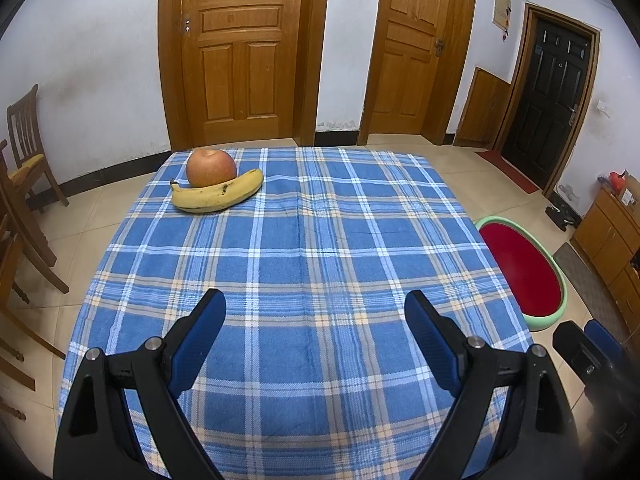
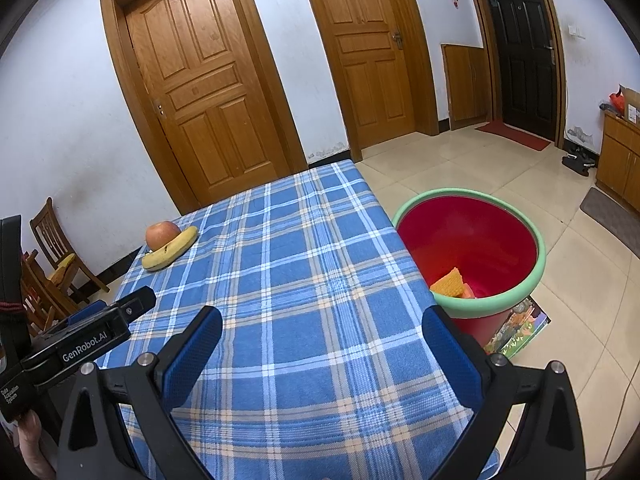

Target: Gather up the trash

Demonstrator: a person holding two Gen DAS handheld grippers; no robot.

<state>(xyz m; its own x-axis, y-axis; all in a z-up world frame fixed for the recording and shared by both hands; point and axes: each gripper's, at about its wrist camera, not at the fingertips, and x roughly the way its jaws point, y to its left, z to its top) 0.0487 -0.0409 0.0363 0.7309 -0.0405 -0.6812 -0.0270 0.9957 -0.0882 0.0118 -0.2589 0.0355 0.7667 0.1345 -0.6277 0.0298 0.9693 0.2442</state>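
Nearest, the left gripper [image 1: 316,312] hangs over the near part of the table [image 1: 304,360], its blue-padded jaws spread wide with only plaid cloth between them. The right gripper [image 2: 322,330] is likewise released, jaws wide apart and holding nothing, above the table's near right edge. In the right wrist view the left gripper's body shows at the lower left, marked "GenRobot.AI".

Just off the table's right side, on the tiled floor, stands the bin [image 2: 536,276], red inside with a green rim. In its bottom lies an orange sponge [image 2: 450,282] against something pink that cannot be made out. A picture book [image 2: 520,330] lies on the floor, partly under the bin.

At the table's far left corner a banana [image 1: 218,196] lies on the cloth, curved around the near side of an apple [image 1: 211,167] and touching it.

Beyond are wooden chairs [image 1: 26,136] at left and two wooden doors [image 1: 240,52] in the white wall.
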